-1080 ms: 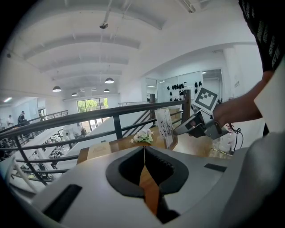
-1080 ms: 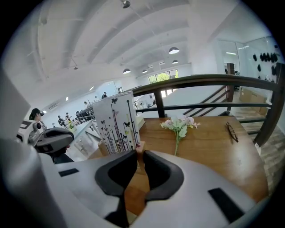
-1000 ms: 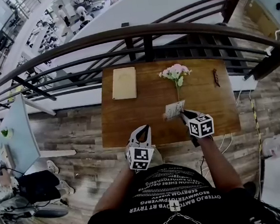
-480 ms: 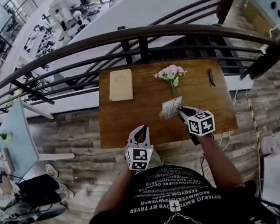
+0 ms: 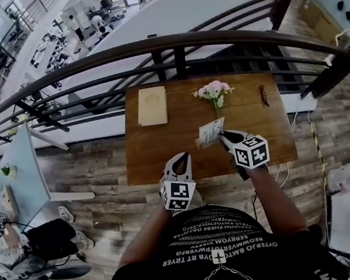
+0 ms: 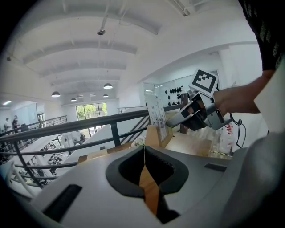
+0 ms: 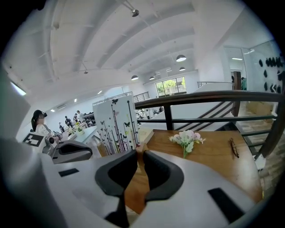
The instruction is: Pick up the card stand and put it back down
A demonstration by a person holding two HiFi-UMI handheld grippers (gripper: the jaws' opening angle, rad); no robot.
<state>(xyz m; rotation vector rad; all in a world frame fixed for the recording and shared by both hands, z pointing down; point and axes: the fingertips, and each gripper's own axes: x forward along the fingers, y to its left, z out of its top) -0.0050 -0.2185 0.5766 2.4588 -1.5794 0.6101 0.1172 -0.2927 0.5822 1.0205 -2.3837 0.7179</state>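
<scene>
Right gripper (image 5: 223,138) pinches the card stand (image 5: 210,132) by its wooden base. In the right gripper view the jaws stand narrowly apart with the block's corner between the tips (image 7: 138,152), and the printed card rises just left of them. Left gripper view shows the same from the side: the stand (image 6: 156,119) is upright and leans slightly, with the right gripper (image 6: 185,116) clamped low on it. The stand looks lifted off the table (image 5: 158,154), over its near middle part, though the gap under it is hard to read.

Left gripper (image 5: 178,161) has its jaws pressed together on nothing and sits idle at the table's near edge.

Farther out are flowers (image 5: 213,92) just beyond the stand, a tan notebook (image 5: 152,105) at the far left, glasses (image 5: 264,96) at the far right and a railing (image 5: 176,42) behind.

Risks:
- The grip looks to be on a corner of the block, so the block may pivot or slip out on the way down.
- A tilted set-down could tip the tall card over.
- Drifting forward could bring it down on the flower stems.
- Opening before the base is flat would drop it.
</scene>
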